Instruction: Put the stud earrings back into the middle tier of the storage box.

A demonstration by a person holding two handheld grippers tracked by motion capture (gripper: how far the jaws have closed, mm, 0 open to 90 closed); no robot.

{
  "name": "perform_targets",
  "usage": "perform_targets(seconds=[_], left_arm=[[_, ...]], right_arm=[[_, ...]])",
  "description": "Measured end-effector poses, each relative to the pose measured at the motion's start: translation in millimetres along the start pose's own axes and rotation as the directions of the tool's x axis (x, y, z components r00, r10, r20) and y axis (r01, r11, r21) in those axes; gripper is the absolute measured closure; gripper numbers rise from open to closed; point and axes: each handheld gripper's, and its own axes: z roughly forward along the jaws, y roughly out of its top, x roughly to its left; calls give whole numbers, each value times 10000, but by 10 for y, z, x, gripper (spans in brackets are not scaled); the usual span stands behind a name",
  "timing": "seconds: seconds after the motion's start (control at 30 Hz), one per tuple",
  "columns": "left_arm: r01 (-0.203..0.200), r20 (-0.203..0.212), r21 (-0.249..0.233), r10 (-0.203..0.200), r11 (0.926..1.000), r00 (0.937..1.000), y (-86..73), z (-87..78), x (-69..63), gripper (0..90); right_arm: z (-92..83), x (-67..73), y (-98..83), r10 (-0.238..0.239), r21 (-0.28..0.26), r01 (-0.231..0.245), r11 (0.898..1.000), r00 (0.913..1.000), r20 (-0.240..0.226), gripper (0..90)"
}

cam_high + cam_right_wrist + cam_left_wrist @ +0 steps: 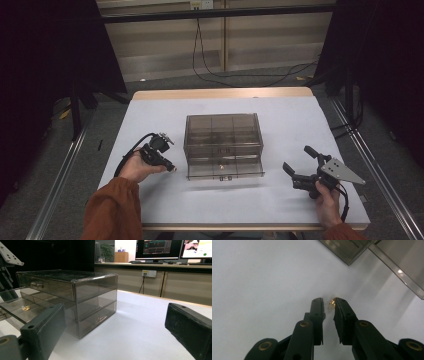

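L tongs [328, 302]: jaws are drawn nearly together on a small gold piece [332, 303], which is seen between the tips in the left gripper view, low over the white table [262, 277]. Contact is shown on the right pad; whether the other pad touches too can't be told for sure, so the pinch is judged rather than confirmed. In the high view the L tongs [171, 168] are held at the left of the table, just beside the near-left corner of the smoky clear drawer box [223, 145].

Centre: the box is set mid-table, w/ a middle drawer [17, 307] pulled out toward the near side. A second gold piece [25, 308] is seen lying in that drawer.

R tongs [296, 169]: held at the right, near edge, well apart from the box; jaws are spread wide, nothing between them.

Step in hand, as judged: pick-up of the gold piece off the table, prob. for the open drawer. Next move calls for a firm pinch to be confirmed, then a lift and a carry rightward over the drawer rim before release. Piece is tiny; slip is the risk.
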Motion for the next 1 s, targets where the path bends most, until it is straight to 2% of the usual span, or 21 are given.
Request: perform_targets(seconds=[0.17,0.2,0.27,0.37,0.6,0.67,0.73,0.9,0.97,1.0], left_arm=[[-147,117,352,143,9993,9998,37,76,-14,771],[-155,-19,427,156,9990,9999,43,84,-17,772],[-236,10,406,236,9989,9997,51,96,-25,782],[-160,135,472,154,9988,9998,54,93,-17,794],[-92,34,358,91,9993,10000,39,99,-30,847],[-238,30,460,237,9987,9997,34,89,-26,854],[-50,71,271,48,9996,10000,16,91,-23,858],[26,231,-9,-26,10000,9997,-47,72,-13,861],[174,435,-351,-158,9992,9989,-81,60,-16,861],[187,404,-478,-168,9987,9990,-100,55,-20,861]], right_arm=[[-1,0,0,-3,1,3,10000,10000,-1,29],[0,0,0,-4,1,4,10000,10000,-1,29],[-2,0,1,0,19,0,10000,10000,17,29],[0,-1,0,10,1,-10,10000,10000,-6,29],[-2,0,1,-2,19,2,10000,10000,17,29],[-2,-1,1,2,14,-2,10000,10000,15,29],[-2,0,1,7,20,-7,10000,10000,18,29],[-2,-1,1,-5,17,5,10000,10000,23,29],[-2,0,1,0,14,0,10000,10000,21,29],[-2,0,1,7,15,-7,10000,10000,23,29]])
